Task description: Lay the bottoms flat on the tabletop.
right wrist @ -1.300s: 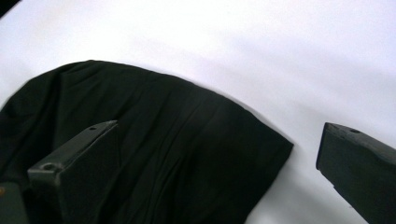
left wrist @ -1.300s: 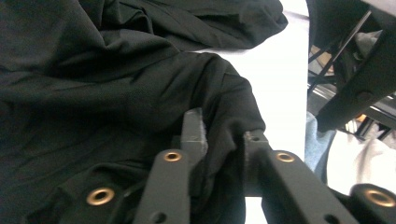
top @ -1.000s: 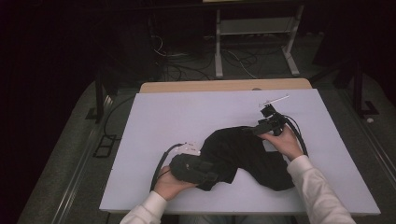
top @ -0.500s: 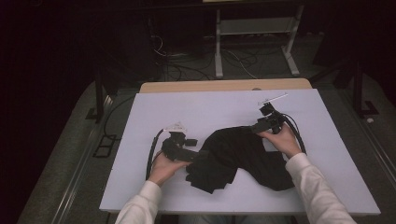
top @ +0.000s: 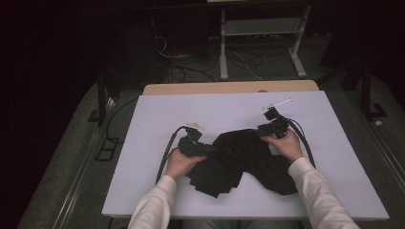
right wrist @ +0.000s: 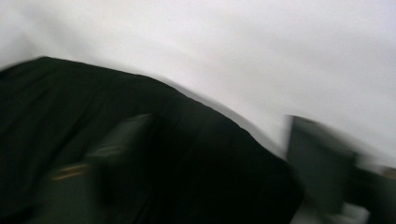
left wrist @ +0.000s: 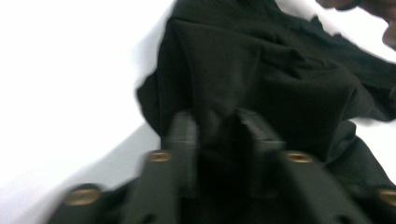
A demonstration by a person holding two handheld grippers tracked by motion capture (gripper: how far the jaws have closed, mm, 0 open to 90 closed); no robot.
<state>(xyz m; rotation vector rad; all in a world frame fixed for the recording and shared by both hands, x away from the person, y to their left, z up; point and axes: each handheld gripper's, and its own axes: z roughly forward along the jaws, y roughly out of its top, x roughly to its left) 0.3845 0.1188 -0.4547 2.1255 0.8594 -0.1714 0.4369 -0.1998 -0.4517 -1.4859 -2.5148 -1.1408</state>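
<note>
From the high view, a person sits at a white table [top: 157,119], both forearms in white sleeves [top: 315,191] reaching in from the bottom. A crumpled black cloth [top: 243,160] lies on the near middle of the table, spread between the two hands, with one lobe hanging toward the near edge and another stretching to the person's right. The left gripper [top: 210,149] sits at the cloth's left edge with its tips on the fabric, its black cable [top: 167,150] looping back along the table toward the person. The right gripper [top: 262,130] is at the cloth's upper right edge, held by the right hand [top: 285,143], and a cable trails beside that forearm. Beyond the table stand a wooden board edge and a metal frame on a dark floor strewn with wires. In the left gripper view, the left gripper [left wrist: 217,122] has its two black jaws set narrow with a fold of the black cloth [left wrist: 280,79] bunched between them, the fabric rising ahead over the white table [left wrist: 70,70]. In the right gripper view, heavily blurred, the right gripper [right wrist: 224,140] shows its jaws standing wide apart, one over the black cloth [right wrist: 93,102] and the other off its edge above the white table [right wrist: 257,46]; the cloth's edge passes between them.
</note>
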